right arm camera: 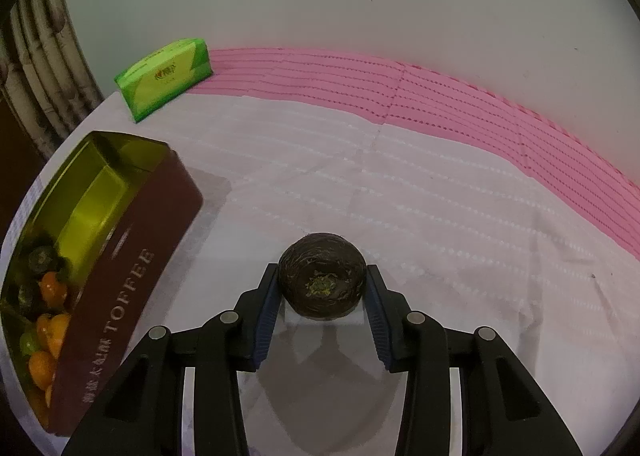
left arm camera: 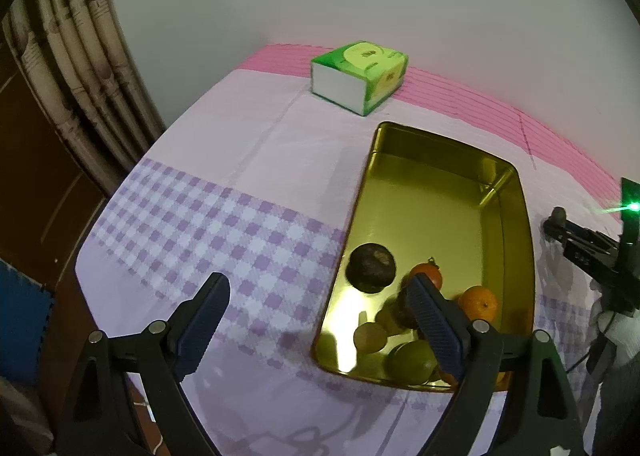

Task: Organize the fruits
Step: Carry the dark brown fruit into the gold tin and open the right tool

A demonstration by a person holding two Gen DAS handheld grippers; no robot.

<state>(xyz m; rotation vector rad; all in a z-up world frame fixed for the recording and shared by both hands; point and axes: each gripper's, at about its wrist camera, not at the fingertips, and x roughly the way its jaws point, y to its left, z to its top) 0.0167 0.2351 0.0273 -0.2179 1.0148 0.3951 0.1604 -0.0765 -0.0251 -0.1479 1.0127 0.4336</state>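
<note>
A gold-lined tin (left arm camera: 516, 215) holds a dark round fruit (left arm camera: 372, 267), oranges (left arm camera: 478, 303), a green fruit (left arm camera: 412, 362) and a small brown one (left arm camera: 370, 338). My left gripper (left arm camera: 320, 320) is open and empty, above the tin's near left corner. In the right wrist view the tin (right arm camera: 132, 256) stands at the left, its maroon side reading TOFFEE. My right gripper (right arm camera: 322, 292) is shut on a dark brown round fruit (right arm camera: 322, 282), just above the white cloth to the right of the tin.
A green tissue box (left arm camera: 360, 73) lies at the back of the table; it also shows in the right wrist view (right arm camera: 166, 75). The cloth is purple-checked (left arm camera: 224, 232), white and pink-striped (right arm camera: 480, 123). A curtain (left arm camera: 80, 67) hangs at the left. The right gripper's body (left arm camera: 592, 252) shows beside the tin.
</note>
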